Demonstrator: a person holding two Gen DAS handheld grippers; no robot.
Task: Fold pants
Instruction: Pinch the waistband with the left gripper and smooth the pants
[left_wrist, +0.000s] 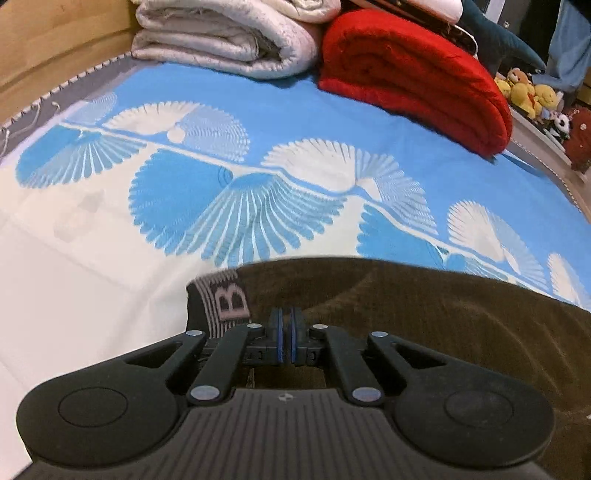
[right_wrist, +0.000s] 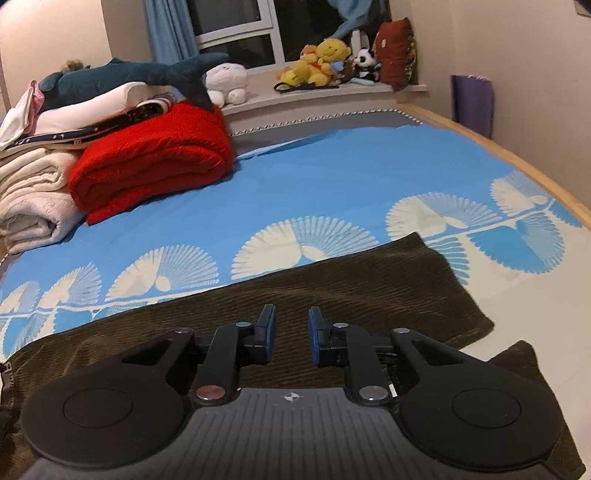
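Observation:
Dark brown corduroy pants (left_wrist: 424, 306) lie flat on the blue-and-white bed sheet (left_wrist: 258, 107). Their striped waistband (left_wrist: 225, 299) with a letter B shows at the left end in the left wrist view. My left gripper (left_wrist: 287, 325) is shut over the pants just right of the waistband; I cannot tell whether it pinches cloth. In the right wrist view the pants (right_wrist: 369, 280) stretch across, with two leg ends at the right. My right gripper (right_wrist: 291, 332) is open and empty above the legs.
A folded red blanket (right_wrist: 155, 158) and a folded white quilt (right_wrist: 33, 199) are stacked at the head of the bed. A plush shark (right_wrist: 140, 74) lies on the pile. Stuffed toys (right_wrist: 321, 62) sit on the windowsill. The wooden bed frame (right_wrist: 517, 162) runs along the right.

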